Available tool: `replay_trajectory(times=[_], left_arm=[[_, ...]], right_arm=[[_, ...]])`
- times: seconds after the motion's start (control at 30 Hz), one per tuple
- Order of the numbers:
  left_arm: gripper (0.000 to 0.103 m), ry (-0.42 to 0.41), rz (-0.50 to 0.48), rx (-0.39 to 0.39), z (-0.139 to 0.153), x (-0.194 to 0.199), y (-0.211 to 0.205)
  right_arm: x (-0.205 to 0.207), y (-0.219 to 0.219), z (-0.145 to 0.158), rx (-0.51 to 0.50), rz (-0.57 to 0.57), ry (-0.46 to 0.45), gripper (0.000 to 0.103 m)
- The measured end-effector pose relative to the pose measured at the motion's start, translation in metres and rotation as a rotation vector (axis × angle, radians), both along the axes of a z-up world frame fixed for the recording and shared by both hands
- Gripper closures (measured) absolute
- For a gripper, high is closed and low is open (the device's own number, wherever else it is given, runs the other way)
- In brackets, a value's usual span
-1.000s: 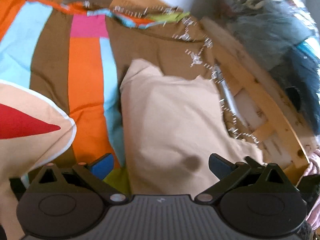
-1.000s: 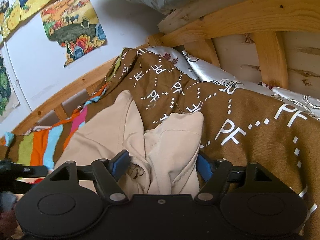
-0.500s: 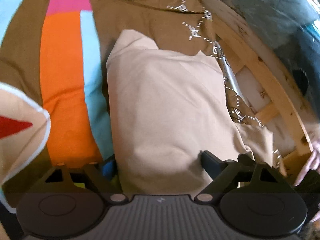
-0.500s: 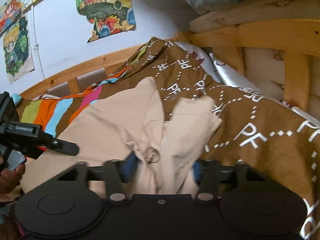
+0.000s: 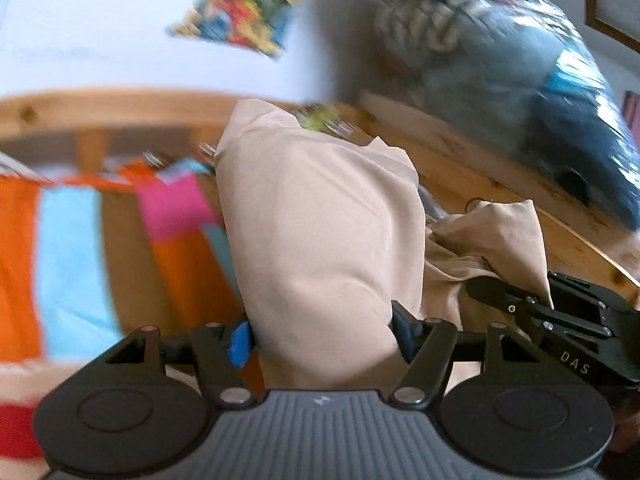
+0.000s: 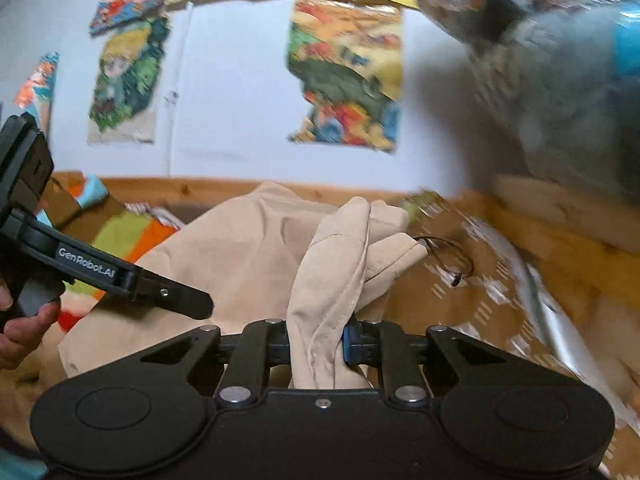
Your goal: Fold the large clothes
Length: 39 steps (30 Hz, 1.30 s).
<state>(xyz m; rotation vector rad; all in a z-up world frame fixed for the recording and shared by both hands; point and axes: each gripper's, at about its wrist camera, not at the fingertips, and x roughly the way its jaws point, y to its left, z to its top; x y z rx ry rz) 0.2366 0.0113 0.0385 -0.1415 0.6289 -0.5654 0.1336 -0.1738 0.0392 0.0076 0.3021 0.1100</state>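
A large beige garment (image 5: 320, 220) hangs raised above the bed, bunched into a tall fold. My left gripper (image 5: 322, 340) is shut on its lower thick part, with blue pads pressing both sides. In the right wrist view, the same garment (image 6: 248, 248) spreads leftward. My right gripper (image 6: 316, 344) is shut on a narrow bunched edge of it. The right gripper (image 5: 504, 300) also shows at the right of the left wrist view, holding a cloth corner. The left gripper (image 6: 176, 300) reaches in from the left, held by a hand (image 6: 20, 332).
A striped bedcover (image 5: 68, 248) in orange, blue, brown and pink lies below. A brown blanket (image 6: 440, 280) with white lettering covers the right side. The wooden bed frame (image 5: 460, 168) runs behind. A plastic-wrapped bundle (image 5: 500, 60) sits on it. Posters (image 6: 344, 80) hang on the wall.
Both grippers shut on the beige garment and lifted it off the bed. Both views tilted up toward the wall, and the cloth now hangs instead of lying flat.
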Motion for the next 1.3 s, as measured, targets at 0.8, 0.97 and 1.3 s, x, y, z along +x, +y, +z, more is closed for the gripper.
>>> replay_trajectory(times=[0.8, 0.97, 1.3], left_arm=[[0.001, 0.130, 0.304, 0.089, -0.042, 0.022, 0.070], [0.001, 0.068, 0.308, 0.102, -0.013, -0.016, 0.068], [0.001, -0.050, 0.314, 0.114, 0.031, -0.112, 0.061]], right_arm=[[0.094, 0.005, -0.047, 0.216, -0.057, 0.172, 0.005], [0.058, 0.001, -0.019, 0.232, -0.066, 0.100, 0.001], [-0.050, 0.004, 0.034, 0.179, -0.027, -0.038, 0.001]])
